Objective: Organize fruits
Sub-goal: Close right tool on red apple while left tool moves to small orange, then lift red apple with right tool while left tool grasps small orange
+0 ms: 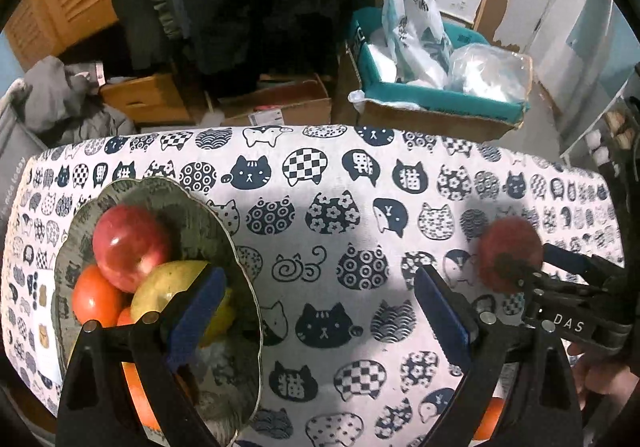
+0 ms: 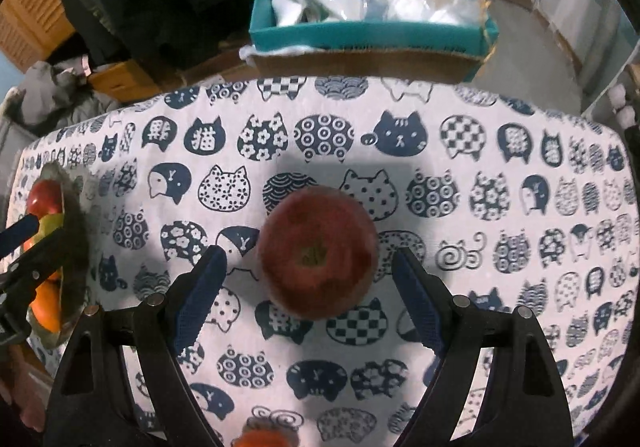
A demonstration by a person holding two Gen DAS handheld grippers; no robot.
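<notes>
A green-grey scalloped bowl sits at the table's left and holds a red apple, a yellow-green fruit and orange fruits. My left gripper hangs open over the bowl's right rim, its left finger above the fruit, nothing between the fingers. A second red apple lies stem-up on the cat-print cloth. My right gripper stands open just above it, with a finger on each side and gaps between the pads and the fruit. The left wrist view shows this apple at the right, partly behind the right gripper.
Another orange fruit lies at the near edge of the cloth. Behind the table stand a teal-rimmed cardboard box with plastic bags, more cartons, dark hanging clothes and a grey garment. A hand holds the right gripper.
</notes>
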